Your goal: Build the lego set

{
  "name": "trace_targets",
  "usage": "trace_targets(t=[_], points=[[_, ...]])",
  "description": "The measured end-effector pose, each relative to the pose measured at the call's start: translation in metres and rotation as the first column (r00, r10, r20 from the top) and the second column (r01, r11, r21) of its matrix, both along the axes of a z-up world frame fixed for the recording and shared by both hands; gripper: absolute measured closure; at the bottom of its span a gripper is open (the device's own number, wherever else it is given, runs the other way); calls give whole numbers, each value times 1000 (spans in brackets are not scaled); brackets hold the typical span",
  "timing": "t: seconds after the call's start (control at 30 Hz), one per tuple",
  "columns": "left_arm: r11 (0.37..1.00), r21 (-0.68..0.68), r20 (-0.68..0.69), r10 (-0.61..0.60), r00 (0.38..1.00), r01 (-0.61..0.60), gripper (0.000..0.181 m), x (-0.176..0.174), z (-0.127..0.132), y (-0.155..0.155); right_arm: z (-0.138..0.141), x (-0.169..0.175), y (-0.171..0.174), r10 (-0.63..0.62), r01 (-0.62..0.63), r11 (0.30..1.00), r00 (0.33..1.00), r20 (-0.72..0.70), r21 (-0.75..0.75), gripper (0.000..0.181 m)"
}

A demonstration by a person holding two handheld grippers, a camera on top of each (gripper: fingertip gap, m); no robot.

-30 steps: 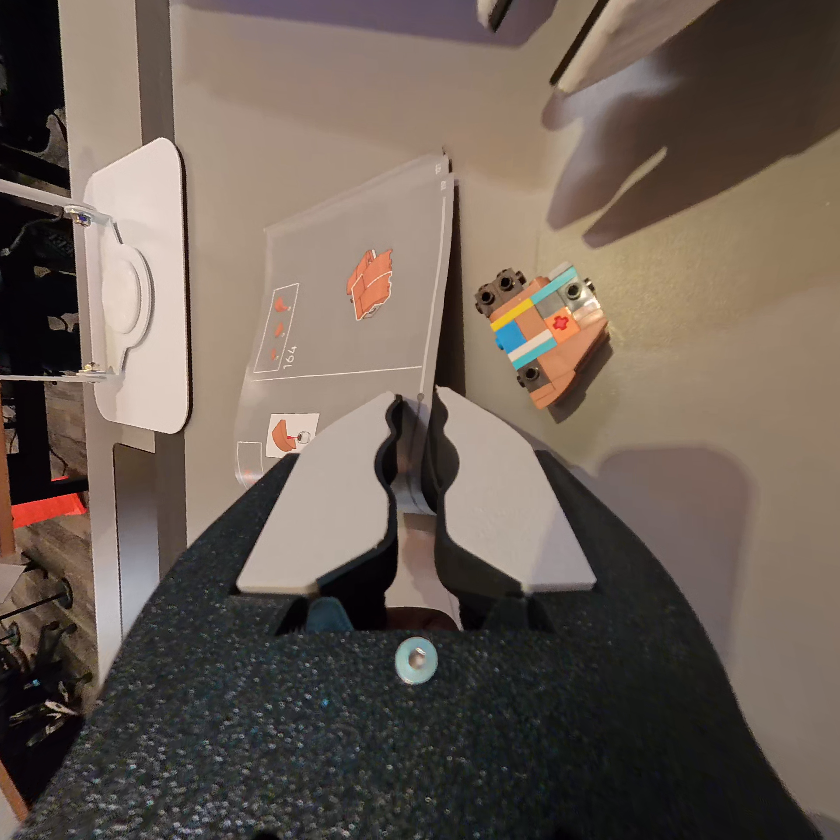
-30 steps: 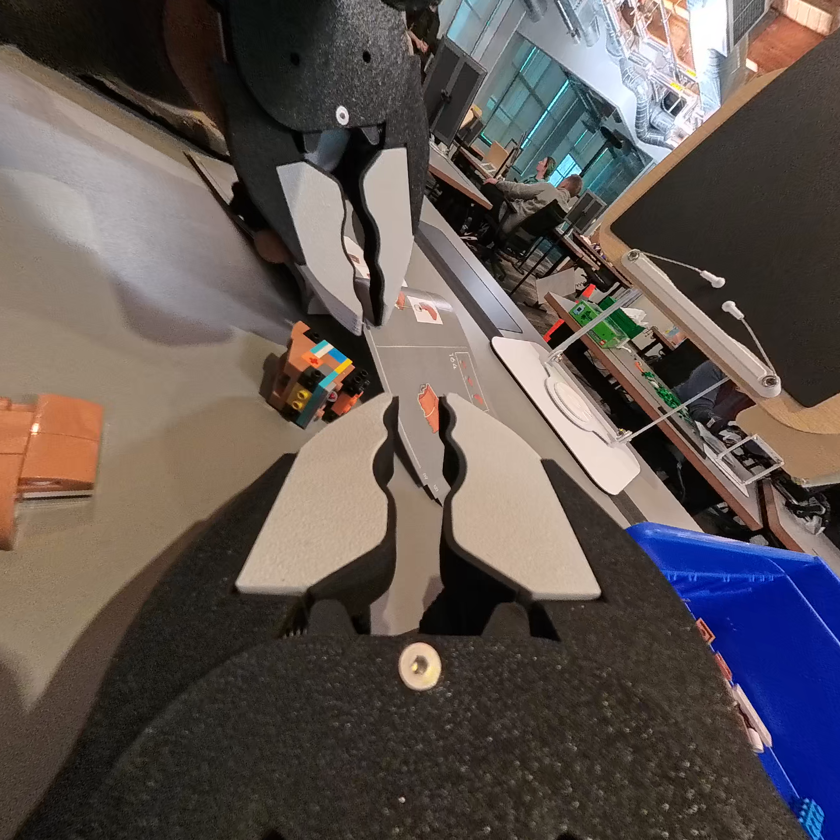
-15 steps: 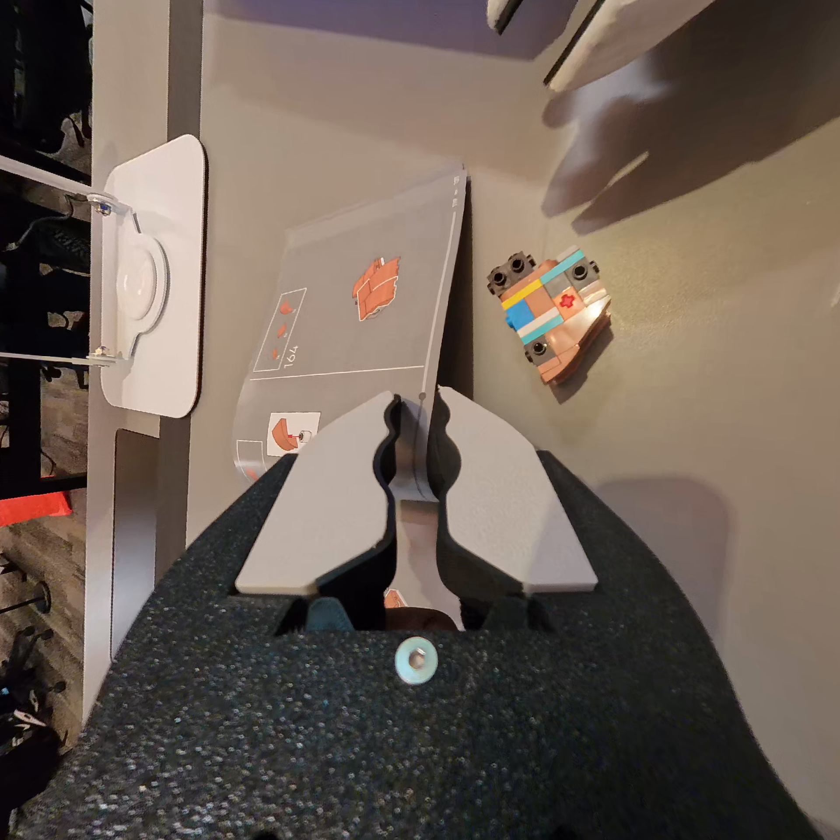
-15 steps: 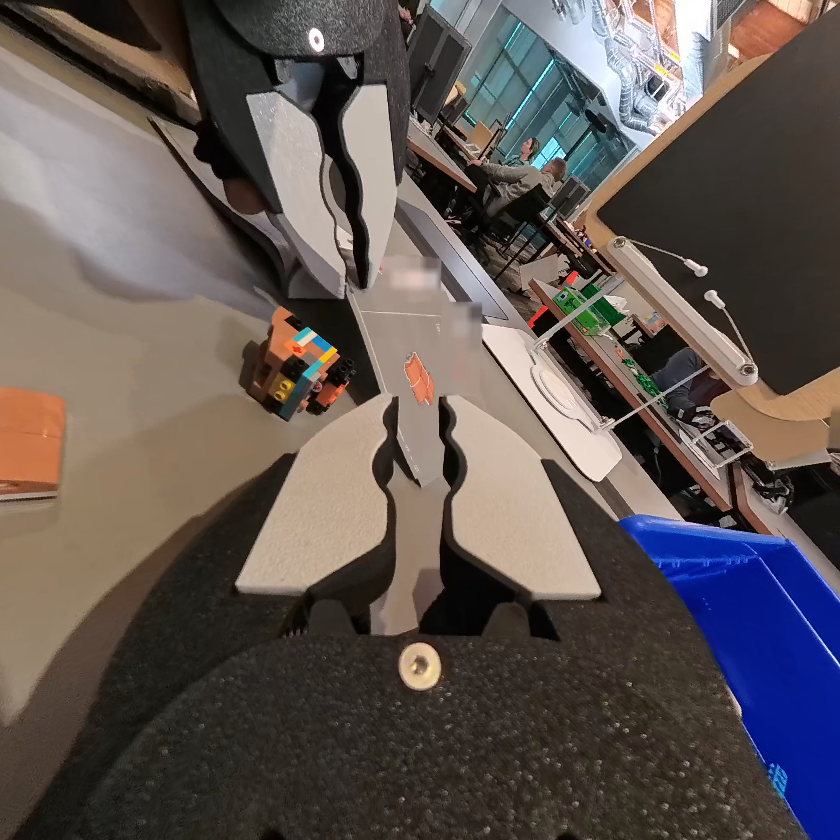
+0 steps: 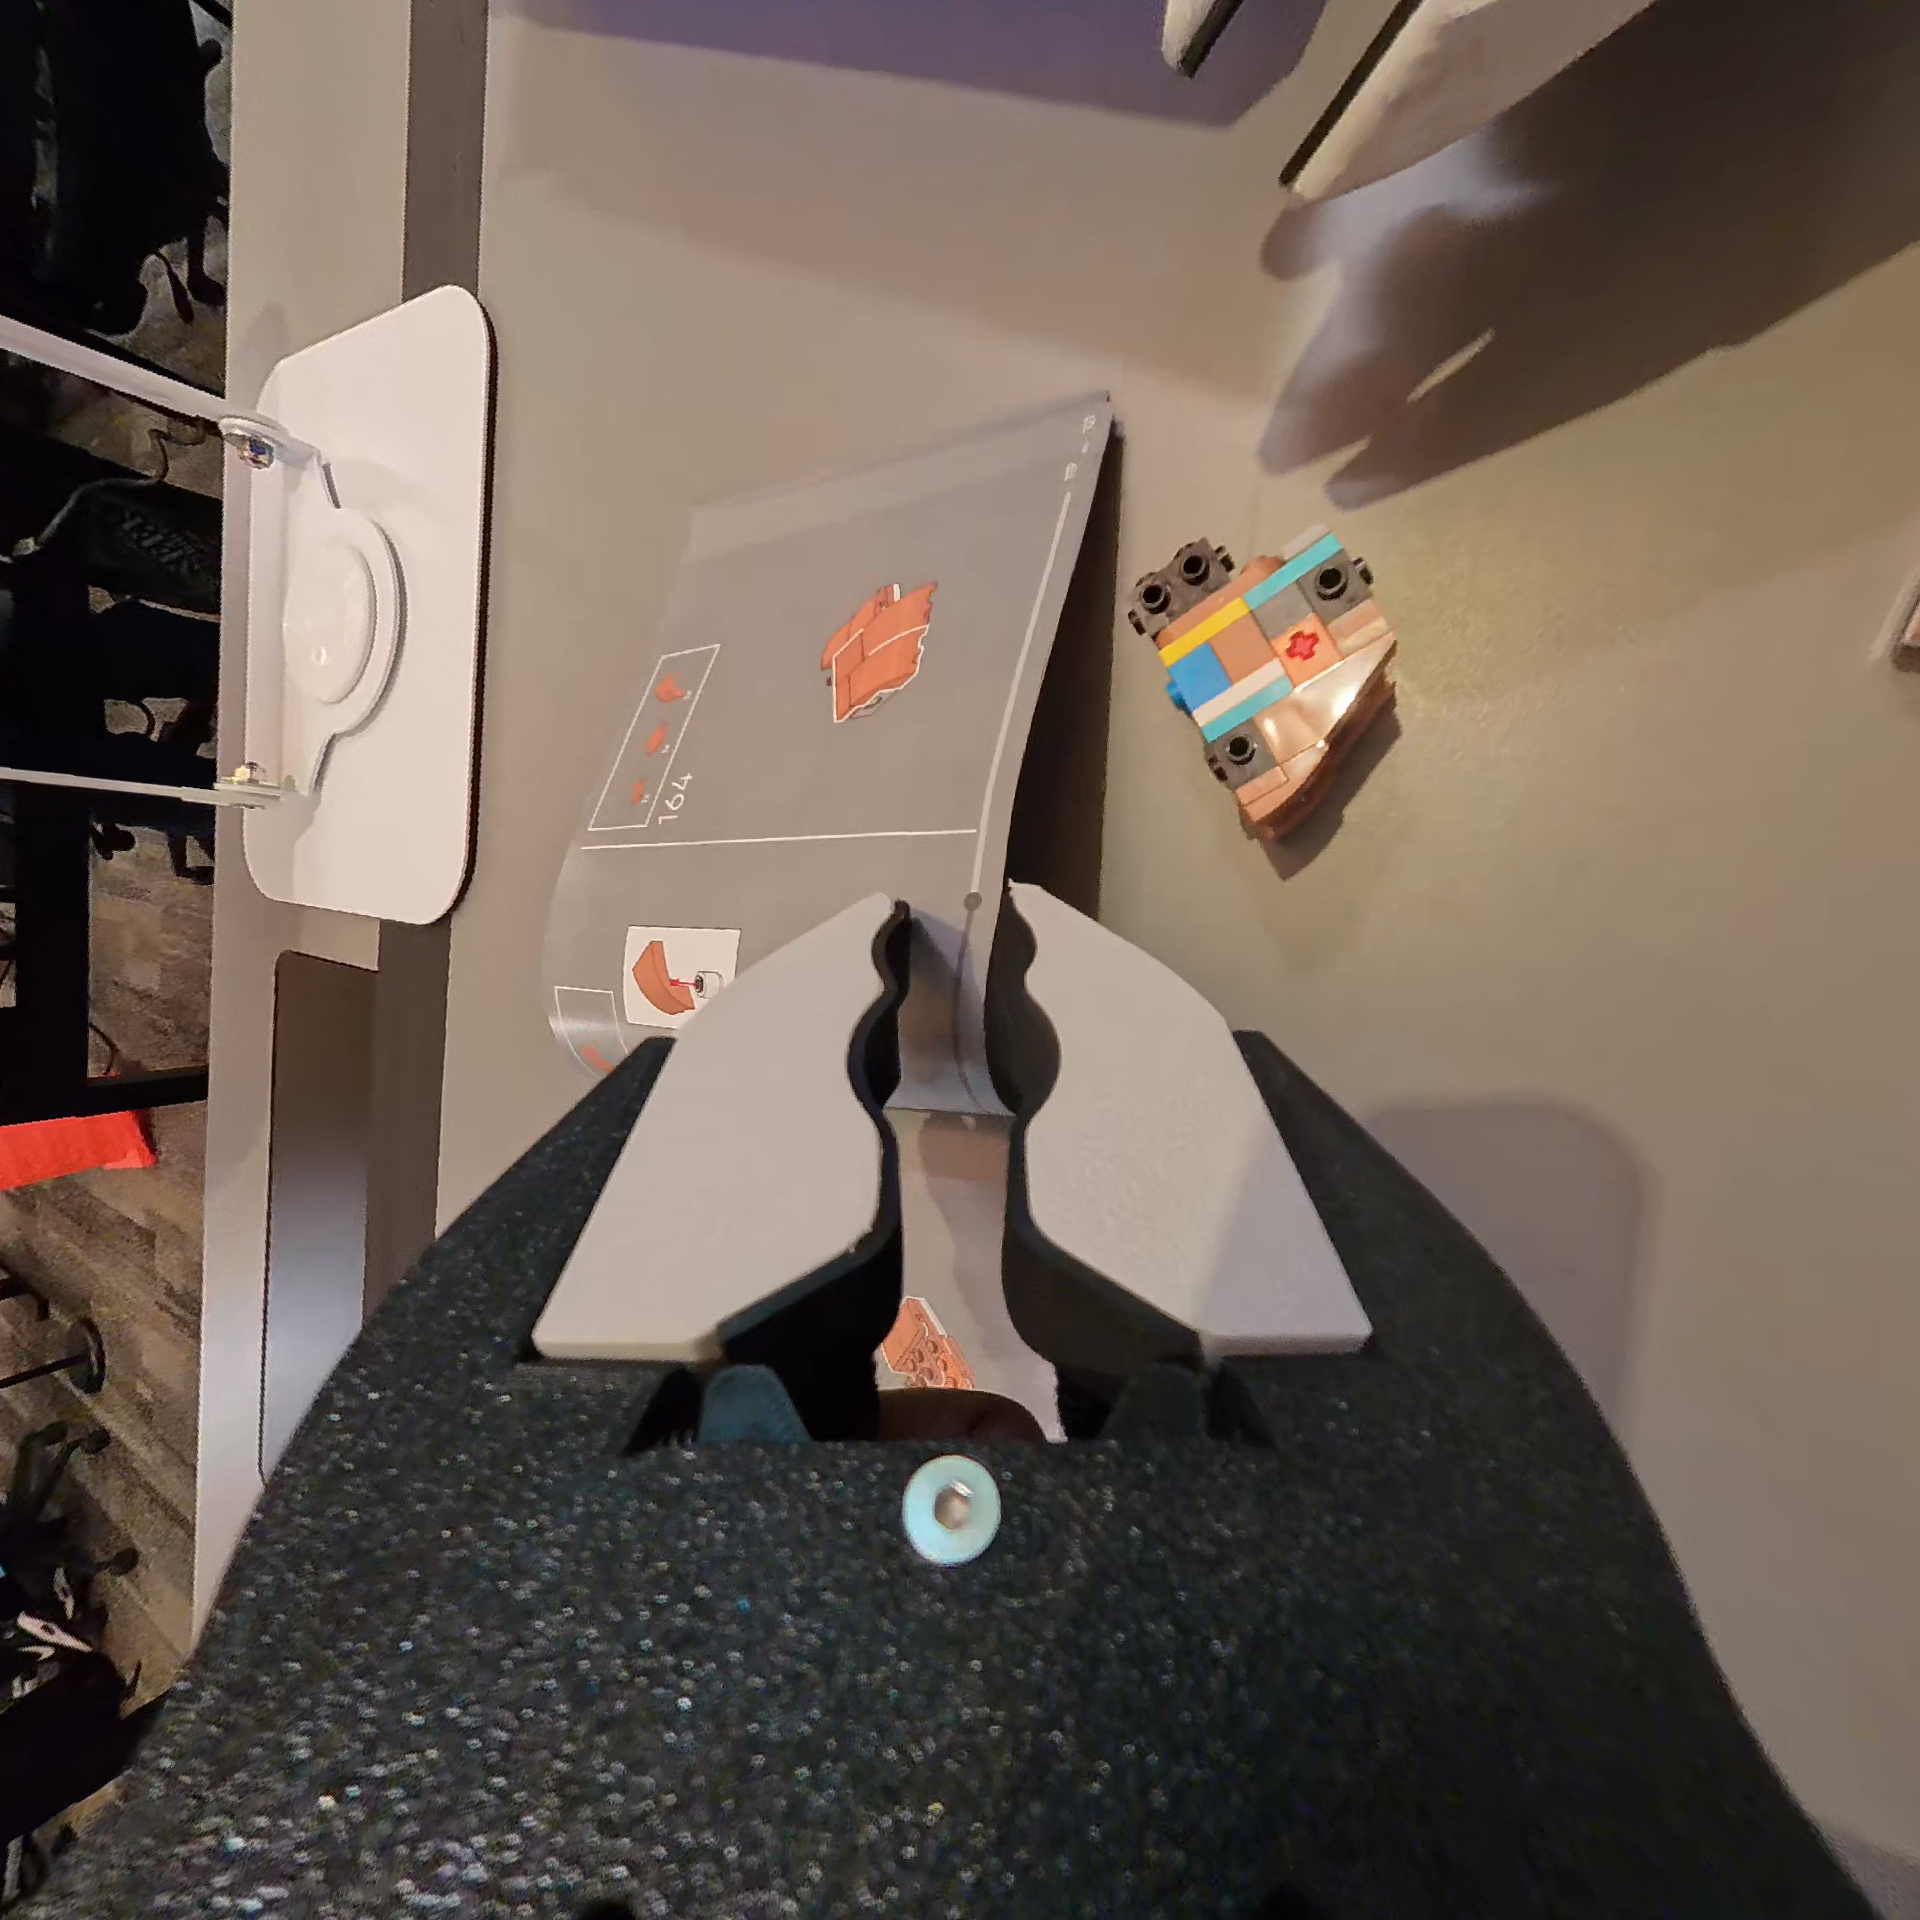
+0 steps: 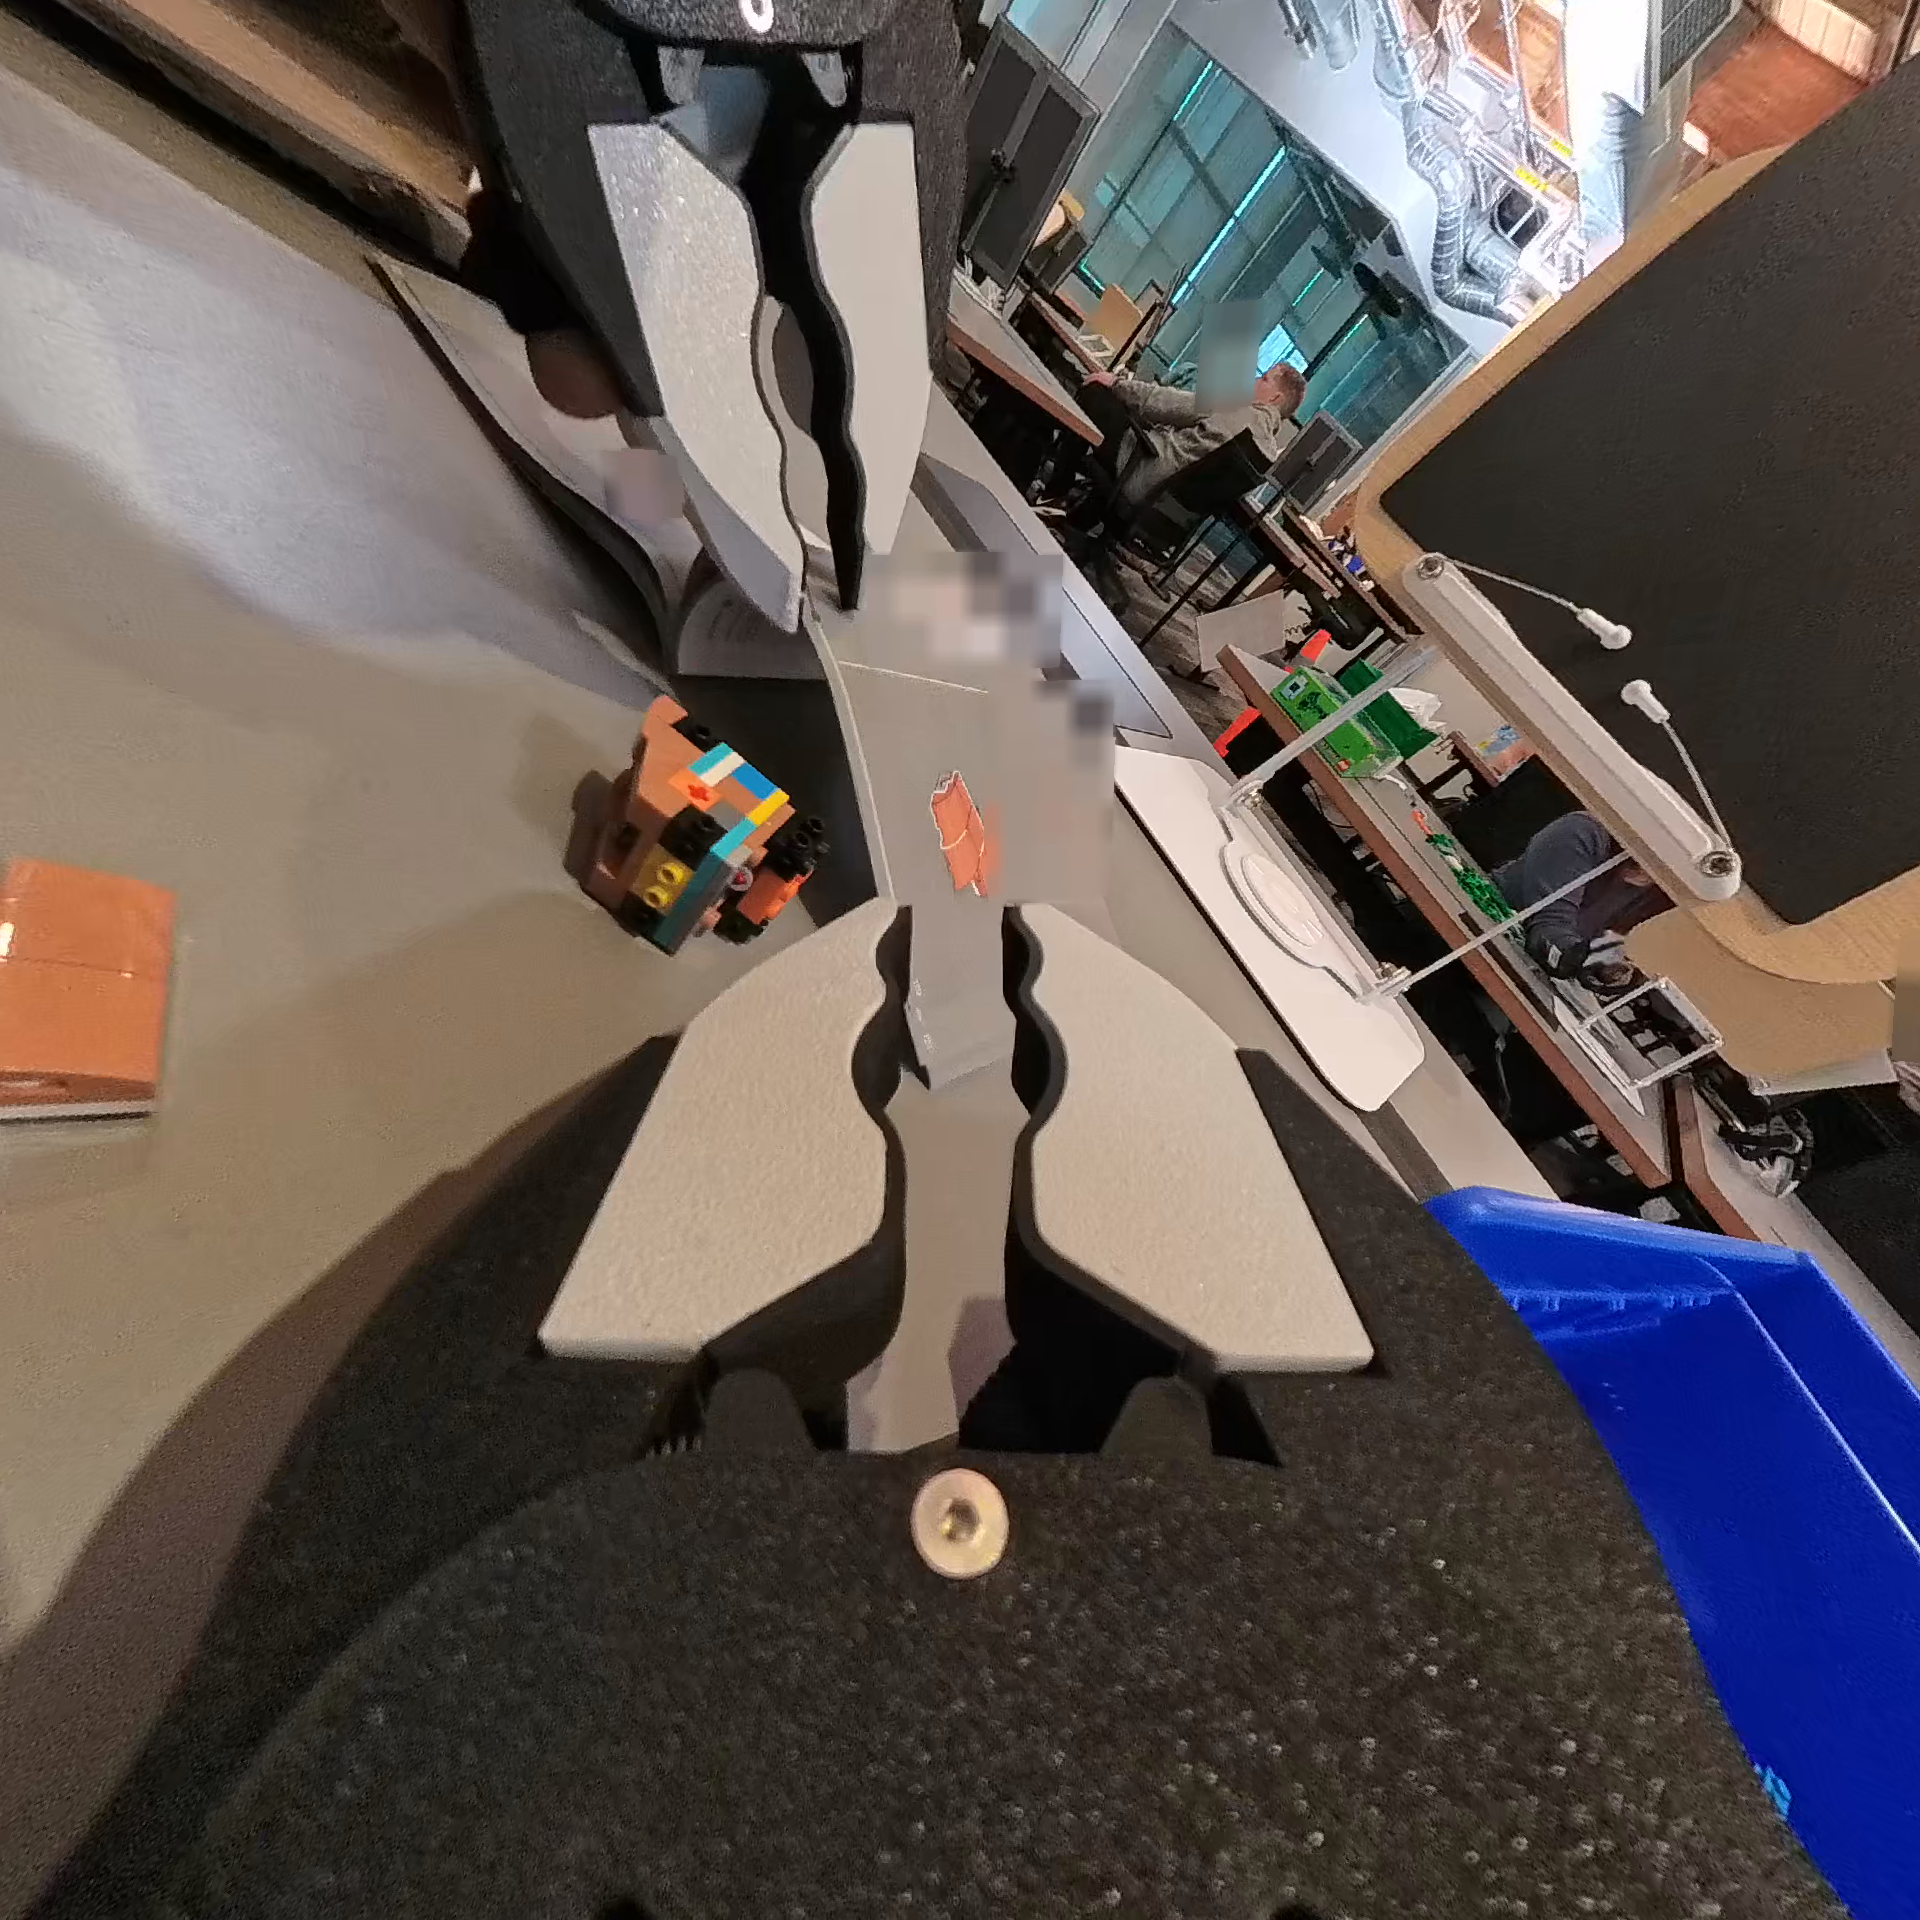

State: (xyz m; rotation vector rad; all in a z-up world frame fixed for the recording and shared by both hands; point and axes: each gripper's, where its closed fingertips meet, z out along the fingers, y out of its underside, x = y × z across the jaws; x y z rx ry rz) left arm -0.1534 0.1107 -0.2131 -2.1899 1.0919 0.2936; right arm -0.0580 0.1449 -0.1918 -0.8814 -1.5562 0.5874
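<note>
The left gripper [image 5: 951, 914] is closed on the edge of a grey instruction page [image 5: 862, 707], which curves upward off the booklet. The right gripper [image 6: 956, 920] pinches the same page at its opposite corner; the page's long axis runs between the two. The page is glossy with orange diagrams. Just beside it on the matte grey table [image 5: 1558, 987] lies the partly built lego model [image 5: 1262, 675], brown with teal, yellow and blue bricks, its tapered end toward the left gripper. A blue bin [image 6: 1714, 1455] is cut off at the right.
</note>
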Motion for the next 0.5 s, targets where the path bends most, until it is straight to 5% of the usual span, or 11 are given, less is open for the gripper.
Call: trace_targets(t=[0.5], points=[[1000,22,8,13,1000,-14,162,-6,8,-3,-2,-1,0,-4,4,1000,1000,9,8,165]])
